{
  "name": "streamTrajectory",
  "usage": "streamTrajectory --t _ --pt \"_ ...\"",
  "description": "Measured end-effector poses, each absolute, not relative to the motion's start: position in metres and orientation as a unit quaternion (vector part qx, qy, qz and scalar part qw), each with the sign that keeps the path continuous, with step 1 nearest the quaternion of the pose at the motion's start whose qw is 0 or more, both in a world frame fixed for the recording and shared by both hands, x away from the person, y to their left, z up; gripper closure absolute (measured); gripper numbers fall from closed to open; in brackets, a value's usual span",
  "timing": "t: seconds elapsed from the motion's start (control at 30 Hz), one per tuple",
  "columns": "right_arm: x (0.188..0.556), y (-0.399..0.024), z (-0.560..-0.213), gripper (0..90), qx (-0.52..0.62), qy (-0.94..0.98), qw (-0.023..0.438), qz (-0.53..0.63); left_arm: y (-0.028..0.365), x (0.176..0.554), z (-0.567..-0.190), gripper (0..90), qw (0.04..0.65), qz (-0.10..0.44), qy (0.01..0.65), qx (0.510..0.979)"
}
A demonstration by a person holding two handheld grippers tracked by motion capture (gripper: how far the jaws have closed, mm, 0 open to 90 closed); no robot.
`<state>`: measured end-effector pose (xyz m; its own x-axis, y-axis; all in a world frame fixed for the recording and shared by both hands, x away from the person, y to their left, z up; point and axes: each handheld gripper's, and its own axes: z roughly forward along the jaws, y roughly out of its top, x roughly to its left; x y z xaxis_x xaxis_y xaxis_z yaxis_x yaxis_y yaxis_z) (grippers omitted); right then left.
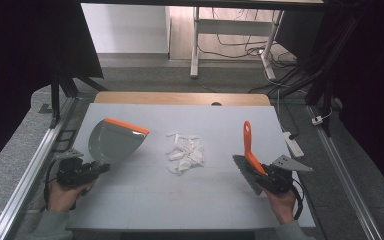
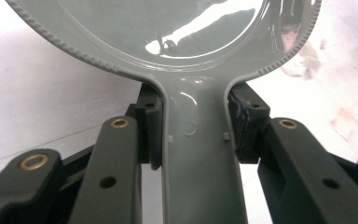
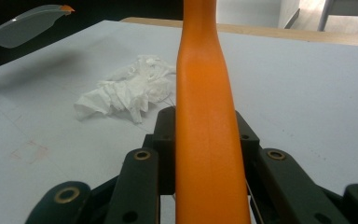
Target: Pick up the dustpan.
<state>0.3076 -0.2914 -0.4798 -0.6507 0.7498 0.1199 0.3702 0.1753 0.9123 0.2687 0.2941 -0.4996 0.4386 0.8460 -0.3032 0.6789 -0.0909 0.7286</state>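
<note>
Grey plastic forms the dustpan (image 1: 114,141), which is edged with an orange lip and held by its handle between the closed jaws of the left gripper (image 1: 99,167); in the left gripper view the pads (image 2: 242,123) are seen pressed against both sides of the handle. The dustpan is found at about nine o'clock on the white table (image 1: 145,200), its mouth turned toward three o'clock. A heap of crumpled white paper (image 1: 185,151) lies at the table's centre, apart from both tools. At about three o'clock, the orange-handled brush (image 1: 249,150) is clamped by the right gripper (image 1: 266,175), whose jaws are closed on the handle; the handle points toward twelve o'clock and the grey bristles lie toward six o'clock, beside the gripper.
</note>
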Motion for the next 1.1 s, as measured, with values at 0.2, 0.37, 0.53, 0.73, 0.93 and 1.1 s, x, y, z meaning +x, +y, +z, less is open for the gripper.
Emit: streamTrajectory --t 0.2,0.37,0.53,0.73,0.93,1.1 --pt "0.307 -0.289 -0.479 70.0 0.372 0.746 0.183 0.522 0.283 0.261 -0.492 61.2 0.434 0.103 0.482 0.754" --pt "0.307 -0.286 -0.477 70.0 0.368 0.747 0.185 0.522 0.278 0.257 -0.487 61.2 0.435 0.107 0.459 0.767" --pt "0.307 -0.287 -0.478 70.0 0.369 0.748 0.187 0.519 0.277 0.254 -0.483 61.2 0.437 0.107 0.445 0.774" --pt "0.306 -0.287 -0.477 70.0 0.37 0.748 0.19 0.517 0.274 0.253 -0.481 61.2 0.418 0.095 0.433 0.793" --pt "0.305 -0.285 -0.477 69.9 0.367 0.751 0.19 0.515 0.267 0.251 -0.481 61.1 0.413 0.079 0.403 0.813" --pt "0.305 -0.284 -0.478 70.0 0.365 0.753 0.189 0.513 0.257 0.249 -0.483 61.1 0.392 0.064 0.37 0.84"
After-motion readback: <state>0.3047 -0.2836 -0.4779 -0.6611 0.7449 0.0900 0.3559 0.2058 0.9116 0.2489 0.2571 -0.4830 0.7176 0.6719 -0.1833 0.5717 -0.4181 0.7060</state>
